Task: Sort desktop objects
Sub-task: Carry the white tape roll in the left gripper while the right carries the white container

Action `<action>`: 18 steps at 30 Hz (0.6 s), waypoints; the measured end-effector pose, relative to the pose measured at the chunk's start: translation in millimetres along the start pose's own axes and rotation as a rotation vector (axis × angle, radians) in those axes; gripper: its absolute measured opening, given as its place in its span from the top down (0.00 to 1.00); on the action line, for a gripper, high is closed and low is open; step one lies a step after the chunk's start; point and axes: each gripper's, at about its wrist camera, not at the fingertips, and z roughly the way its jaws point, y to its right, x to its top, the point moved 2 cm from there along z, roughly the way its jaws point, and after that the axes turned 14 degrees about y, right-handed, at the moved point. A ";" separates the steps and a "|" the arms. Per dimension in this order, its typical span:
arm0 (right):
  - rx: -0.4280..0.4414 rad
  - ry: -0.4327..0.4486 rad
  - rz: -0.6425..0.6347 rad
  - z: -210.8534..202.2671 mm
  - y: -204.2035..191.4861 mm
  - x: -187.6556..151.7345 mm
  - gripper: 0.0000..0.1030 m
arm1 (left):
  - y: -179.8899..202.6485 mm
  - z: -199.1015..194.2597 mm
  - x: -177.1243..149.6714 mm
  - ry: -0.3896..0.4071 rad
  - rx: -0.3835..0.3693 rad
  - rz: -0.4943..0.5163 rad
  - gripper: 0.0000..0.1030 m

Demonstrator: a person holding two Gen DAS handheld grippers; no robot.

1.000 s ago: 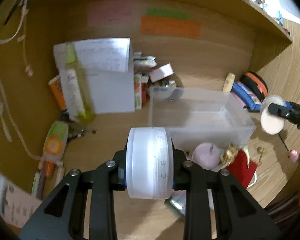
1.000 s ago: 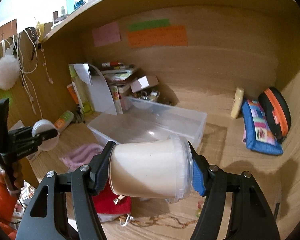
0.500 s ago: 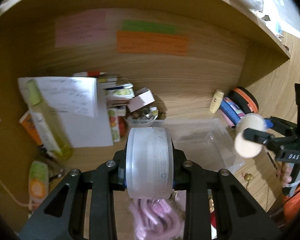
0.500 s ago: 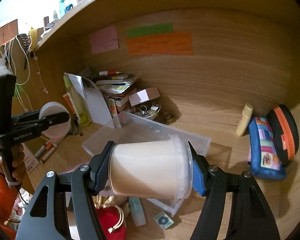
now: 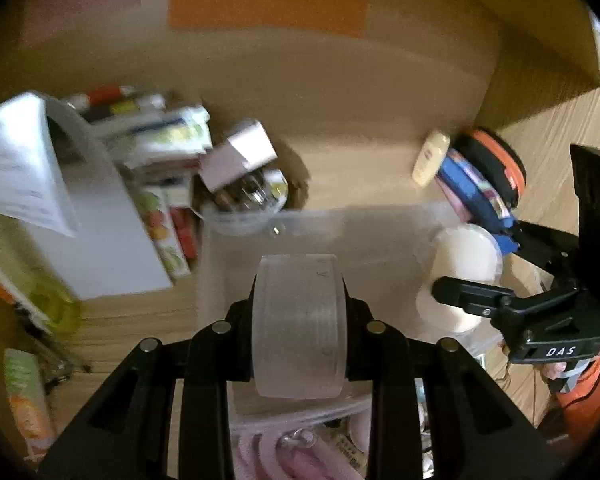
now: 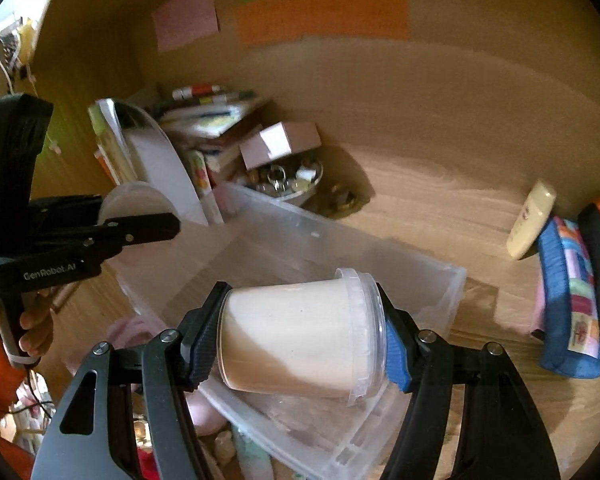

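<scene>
The left gripper (image 5: 299,326) clamps a frosted round lid (image 5: 299,326); the right gripper (image 6: 300,346) pinches a cream-filled tub (image 6: 300,340) end to end, both above the clear bin (image 6: 420,280) on the bench (image 6: 440,208). Gripped sideways, the tub could slip out or clip the bin's rim. Compared with a second ago, both sit closer over the bin.

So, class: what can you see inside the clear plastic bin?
The clear plastic bin looks empty where its floor shows. The white tub, clamped sideways in the right gripper, covers the near part, so anything there is hidden.
</scene>
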 end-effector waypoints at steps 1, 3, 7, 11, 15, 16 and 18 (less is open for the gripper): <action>-0.001 -0.009 -0.007 3.7 -0.7 -2.3 0.38 | 0.2 6.5 -2.2 -0.018 -0.007 0.003 0.72; -0.003 -0.033 -0.017 11.1 -1.1 -6.1 0.38 | 2.8 19.1 -6.6 -0.052 -0.015 0.022 0.72; -0.005 -0.082 -0.040 25.5 -1.7 -12.9 0.38 | 6.0 36.1 -12.3 -0.107 -0.018 0.049 0.72; -0.022 -0.105 -0.071 34.9 -1.9 -14.1 0.38 | 9.1 47.6 -17.9 -0.156 -0.012 0.067 0.72; -0.040 -0.133 -0.104 37.9 -5.1 -12.6 0.38 | 10.4 54.1 -24.8 -0.180 -0.002 0.089 0.72; -0.042 -0.144 -0.109 39.5 -5.7 -13.0 0.38 | 11.9 54.8 -25.8 -0.179 -0.003 0.095 0.72; -0.035 -0.177 -0.117 43.8 -6.9 -15.3 0.38 | 14.9 55.6 -28.5 -0.187 -0.004 0.096 0.72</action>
